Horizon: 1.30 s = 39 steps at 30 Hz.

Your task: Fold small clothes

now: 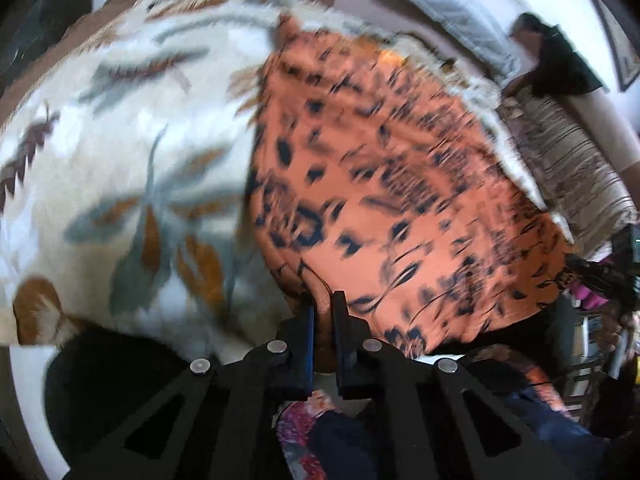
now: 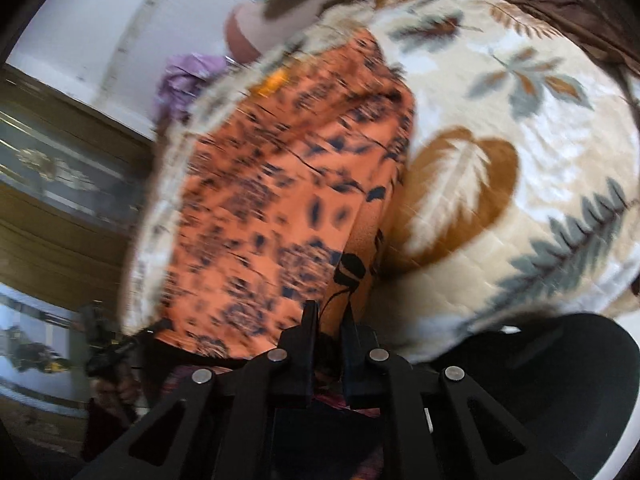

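An orange garment [image 1: 380,184] with dark blue and black print lies spread on a cream blanket with leaf patterns [image 1: 120,140]. In the left wrist view my left gripper [image 1: 323,304] is shut on the garment's near edge, the cloth pinched between its fingers. In the right wrist view the same orange garment [image 2: 272,208] stretches away from my right gripper [image 2: 330,314], which is shut on its near corner. Both views are blurred. The other gripper shows at the far edge of each view, right gripper [image 1: 600,276] and left gripper [image 2: 108,344], each at a garment corner.
The leaf blanket [image 2: 500,180] covers a bed. A person in dark clothes [image 1: 560,60] stands at the far side by a striped cushion [image 1: 572,168]. A wooden cabinet [image 2: 52,184] stands beyond the bed edge. A purple cloth [image 2: 188,76] lies at the far end.
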Tool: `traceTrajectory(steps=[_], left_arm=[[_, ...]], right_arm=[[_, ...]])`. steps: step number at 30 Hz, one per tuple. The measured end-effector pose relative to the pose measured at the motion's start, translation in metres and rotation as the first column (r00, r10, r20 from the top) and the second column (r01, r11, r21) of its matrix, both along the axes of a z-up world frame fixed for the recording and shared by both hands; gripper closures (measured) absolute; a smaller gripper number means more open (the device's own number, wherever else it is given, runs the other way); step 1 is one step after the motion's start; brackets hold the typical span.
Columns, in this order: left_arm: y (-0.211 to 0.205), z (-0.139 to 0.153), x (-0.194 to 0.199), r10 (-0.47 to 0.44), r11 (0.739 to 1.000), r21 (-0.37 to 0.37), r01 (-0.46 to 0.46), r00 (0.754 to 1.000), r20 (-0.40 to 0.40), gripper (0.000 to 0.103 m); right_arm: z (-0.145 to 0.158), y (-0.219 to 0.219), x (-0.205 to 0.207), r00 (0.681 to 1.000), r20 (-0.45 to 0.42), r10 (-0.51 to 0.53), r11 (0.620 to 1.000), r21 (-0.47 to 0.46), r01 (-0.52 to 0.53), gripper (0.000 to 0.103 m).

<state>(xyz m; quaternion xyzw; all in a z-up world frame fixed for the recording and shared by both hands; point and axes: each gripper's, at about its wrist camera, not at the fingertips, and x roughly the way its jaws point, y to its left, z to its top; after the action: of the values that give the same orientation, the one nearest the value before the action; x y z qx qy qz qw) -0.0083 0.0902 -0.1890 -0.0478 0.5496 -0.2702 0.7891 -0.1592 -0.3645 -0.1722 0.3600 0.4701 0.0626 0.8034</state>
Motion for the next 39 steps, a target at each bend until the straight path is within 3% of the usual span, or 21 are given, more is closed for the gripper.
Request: traceTrajectory(steps=[6,11,17,21,26,28,30,33,36,39], left_arm=[[0.004,0.062,0.045,-0.004,0.997,-0.071,0.011,0.995,0.098,0.095],[-0.003,0.084,0.114,0.005,0.996,-0.09,0.006,0.993,0.12,0.095],[-0.029,0.076,0.227,0.027,0.997,-0.075,-0.023,0.998,0.055,0.095],[-0.051,0.057,0.261,0.036,0.998,-0.05,-0.035,0.999,0.02,0.095],[-0.052,0.049,0.252,0.009,0.999,-0.038,-0.007,0.999,0.053,0.095],[-0.044,0.051,0.249,0.028,0.998,-0.058,-0.026,0.999,0.046,0.095],[-0.038,0.056,0.242,0.041,0.997,-0.067,-0.037,0.998,0.051,0.095],[-0.034,0.069,0.226,0.043,0.997,-0.068,-0.038,0.996,0.076,0.095],[-0.031,0.082,0.208,0.046,0.996,-0.077,-0.038,0.994,0.103,0.095],[-0.028,0.095,0.191,0.051,0.996,-0.084,-0.04,0.991,0.126,0.095]], right_arm=[[0.037,-0.012,0.035,0.992,0.127,-0.015,0.999,0.031,0.012,0.093],[0.064,-0.034,0.088,0.978,0.207,-0.038,0.999,0.0,0.039,0.094],[0.072,-0.083,0.196,0.966,0.223,-0.134,0.99,-0.021,0.142,0.096],[0.051,-0.08,0.245,0.992,0.116,-0.048,0.998,-0.032,0.052,0.095],[0.025,-0.022,0.207,0.981,0.053,0.187,0.979,-0.096,-0.182,0.091],[0.018,-0.005,0.18,0.979,0.044,0.201,0.974,-0.115,-0.194,0.077],[0.016,0.018,0.148,0.976,0.052,0.21,0.965,-0.171,-0.198,0.023],[0.027,0.057,0.109,0.959,0.14,0.247,0.946,-0.247,-0.208,0.02],[0.031,0.099,0.094,0.952,0.113,0.283,0.896,-0.386,-0.221,0.02],[0.019,0.132,0.098,0.955,0.028,0.297,0.821,-0.517,-0.24,0.02]])
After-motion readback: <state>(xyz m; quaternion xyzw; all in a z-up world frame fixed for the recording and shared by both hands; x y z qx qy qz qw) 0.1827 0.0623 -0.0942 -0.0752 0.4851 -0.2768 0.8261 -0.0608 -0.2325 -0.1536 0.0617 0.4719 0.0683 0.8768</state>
